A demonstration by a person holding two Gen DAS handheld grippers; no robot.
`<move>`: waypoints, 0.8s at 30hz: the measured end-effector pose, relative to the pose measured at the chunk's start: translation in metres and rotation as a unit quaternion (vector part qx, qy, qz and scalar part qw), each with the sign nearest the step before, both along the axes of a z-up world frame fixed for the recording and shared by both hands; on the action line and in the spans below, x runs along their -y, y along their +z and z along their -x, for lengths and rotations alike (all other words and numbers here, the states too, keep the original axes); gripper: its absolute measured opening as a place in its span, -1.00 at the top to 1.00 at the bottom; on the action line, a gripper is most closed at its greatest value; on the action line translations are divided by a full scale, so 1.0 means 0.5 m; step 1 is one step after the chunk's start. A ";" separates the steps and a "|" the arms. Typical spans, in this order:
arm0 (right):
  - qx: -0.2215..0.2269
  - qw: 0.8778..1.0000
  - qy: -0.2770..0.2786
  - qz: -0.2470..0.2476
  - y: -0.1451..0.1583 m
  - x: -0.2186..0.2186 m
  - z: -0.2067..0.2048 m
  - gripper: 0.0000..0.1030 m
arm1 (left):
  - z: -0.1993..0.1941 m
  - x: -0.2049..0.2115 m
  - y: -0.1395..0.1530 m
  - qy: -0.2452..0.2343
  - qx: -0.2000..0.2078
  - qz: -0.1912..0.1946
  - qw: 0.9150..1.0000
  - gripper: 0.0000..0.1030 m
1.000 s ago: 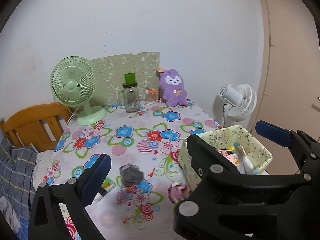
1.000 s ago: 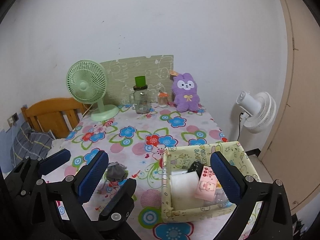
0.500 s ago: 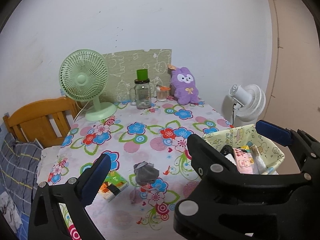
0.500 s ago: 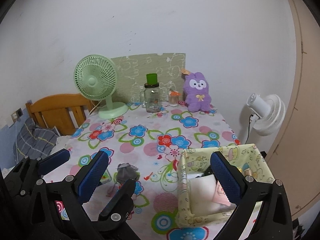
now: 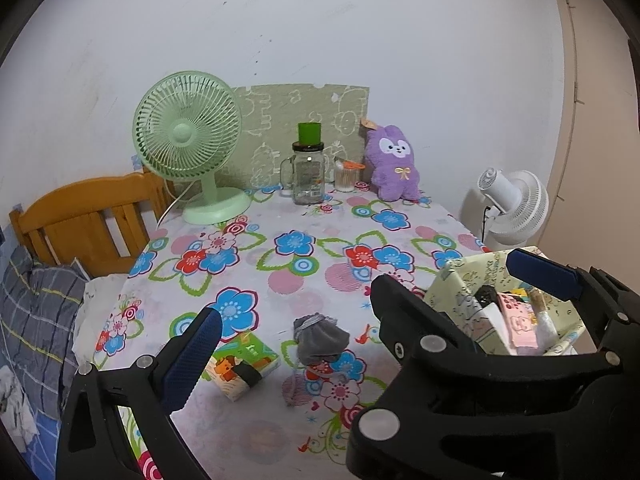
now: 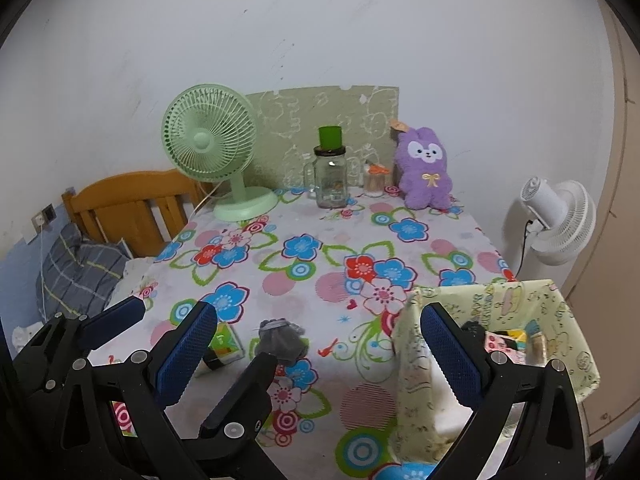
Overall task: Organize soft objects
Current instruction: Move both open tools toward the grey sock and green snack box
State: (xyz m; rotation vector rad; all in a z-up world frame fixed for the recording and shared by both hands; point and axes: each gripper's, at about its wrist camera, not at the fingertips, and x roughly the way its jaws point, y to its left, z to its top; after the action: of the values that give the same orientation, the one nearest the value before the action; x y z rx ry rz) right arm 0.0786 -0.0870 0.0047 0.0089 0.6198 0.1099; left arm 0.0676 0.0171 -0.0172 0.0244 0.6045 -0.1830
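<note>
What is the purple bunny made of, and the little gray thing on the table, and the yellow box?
The purple bunny looks like fuzzy plush fabric: its outline is shaggy and matte. The gray thing seems to be soft knit cloth, perhaps a rolled sock, wrinkled with a ribbed edge. The yellow box looks like printed fabric or coated cloth; its walls sag.

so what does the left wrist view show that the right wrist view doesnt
Only the left wrist view shows the whole tissue pack lying flat with its dark band; in the right wrist view a finger hides most of it.

Only the right wrist view shows the wall socket behind the wooden headboard, and the left gripper open at lower left.

Both show the grey sock lying loose on the floral tablecloth, the purple plush at the back, the green fan, the patterned fabric bin and the right gripper, open and empty.
</note>
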 end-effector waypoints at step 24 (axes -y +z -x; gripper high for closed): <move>-0.052 0.998 0.027 0.013 -0.100 -0.067 -0.094 -0.99 | -0.079 -0.076 -0.101 0.049 -0.063 0.003 0.997 -0.99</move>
State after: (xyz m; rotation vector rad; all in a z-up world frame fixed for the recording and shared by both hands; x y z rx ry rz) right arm 0.1255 -0.0534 -0.0454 -0.0286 0.7265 0.1550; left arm 0.1069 0.0554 -0.0677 -0.0232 0.7295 -0.0917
